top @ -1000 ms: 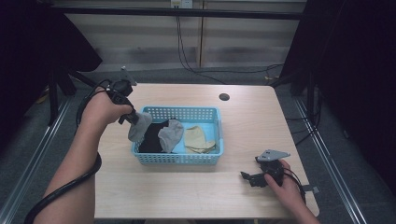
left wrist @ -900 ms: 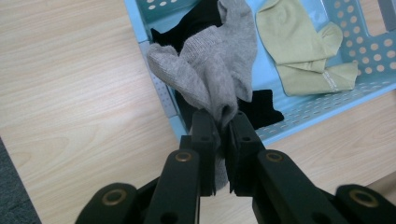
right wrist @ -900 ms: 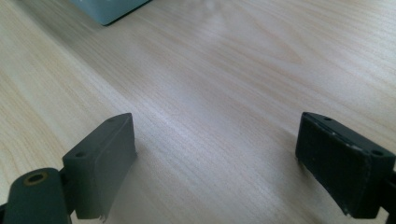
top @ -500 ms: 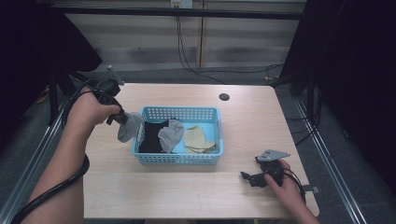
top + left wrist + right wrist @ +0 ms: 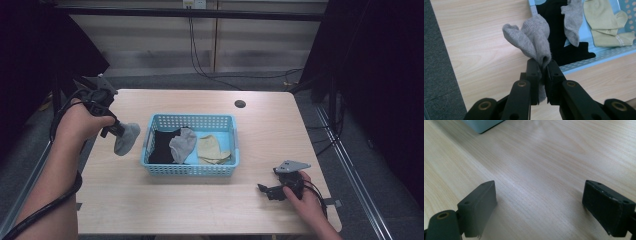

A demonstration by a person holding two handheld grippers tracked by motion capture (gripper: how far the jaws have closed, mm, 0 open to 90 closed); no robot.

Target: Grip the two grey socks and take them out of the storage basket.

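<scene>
A grey sock [image 5: 534, 40] is pinched in the left gripper [image 5: 543, 72] at the blue basket's [image 5: 190, 169] nine o'clock; the right gripper [image 5: 539, 210] is held wide at five o'clock.

Left gripper view. We saw the left gripper [image 5: 543, 75] w/ its two black jaws rising from the bottom edge, closed tight on a grey sock [image 5: 534, 42]. The sock was pinched at a fold; its two bunched lobes stood up above the jaw tips, over bare wooden table [image 5: 474, 50]. Upper right: a light-blue basket [image 5: 584, 62] w/ perforated wall, just beside the held sock. Inside it, l. to r.: a black garment [image 5: 556, 30], a second grey sock [image 5: 573, 20] lying partly over the black one, and a pale yellow-green sock pair [image 5: 606, 22]. Dark grey floor [image 5: 439, 75] ran along the table's left edge.
</scene>
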